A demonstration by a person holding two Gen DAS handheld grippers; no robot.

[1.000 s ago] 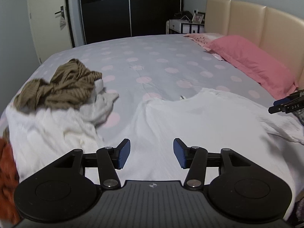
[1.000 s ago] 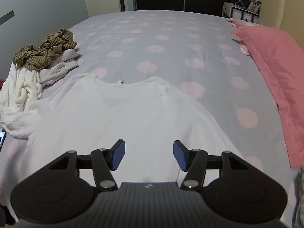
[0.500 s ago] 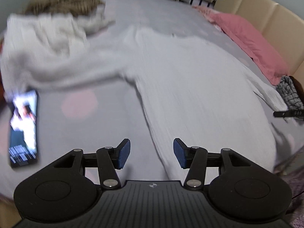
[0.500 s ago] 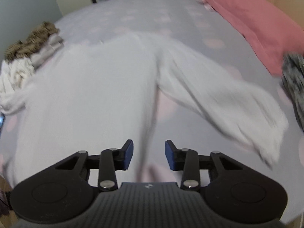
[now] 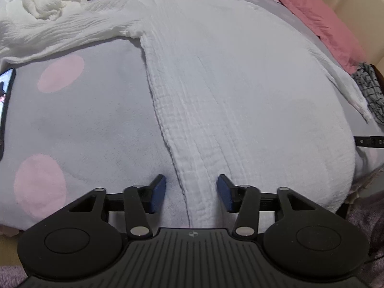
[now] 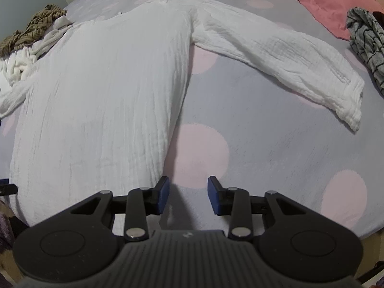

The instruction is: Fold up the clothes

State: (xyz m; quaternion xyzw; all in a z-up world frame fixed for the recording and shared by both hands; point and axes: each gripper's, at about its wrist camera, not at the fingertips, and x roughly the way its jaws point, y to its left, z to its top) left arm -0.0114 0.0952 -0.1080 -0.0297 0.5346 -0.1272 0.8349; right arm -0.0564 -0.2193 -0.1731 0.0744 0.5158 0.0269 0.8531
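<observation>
My left gripper (image 5: 191,193) points steeply down at the near edge of the bed; its jaws have just been closing but aren't clenched yet, and the blue pads (image 5: 158,193) stand clear of the cloth. The left side seam of the white long-sleeve top (image 5: 228,84) runs between them, not pinched. My right gripper (image 6: 188,195) is angled down the same way, jaws narrowed within the last sec and now released. Its left pad (image 6: 163,195) sits just beside the top's right hem corner; between the pads I see only bedsheet (image 6: 276,148) and shadow. Can't tell if that pad touches fabric.

The top lies flat, front up, across the grey sheet w/ pink dots, hem toward me, neckline far side. Its right sleeve (image 6: 288,55) stretches out diagonally to the right, cuff resting on the sheet. Its left sleeve (image 5: 60,36) runs out to the left, toward a crumpled white garment (image 5: 45,2).

Further out: a brown striped garment (image 6: 36,28) bunched at the far left corner, a grey checked garment (image 6: 364,38) at the right edge, a pink pillow (image 5: 319,19) along the beige headboard (image 5: 355,7). A phone (image 5: 6,100), screen lit, lies on the sheet at the left edge of the left-wrist view. The tip of my other gripper pokes in at the right side of that view.
</observation>
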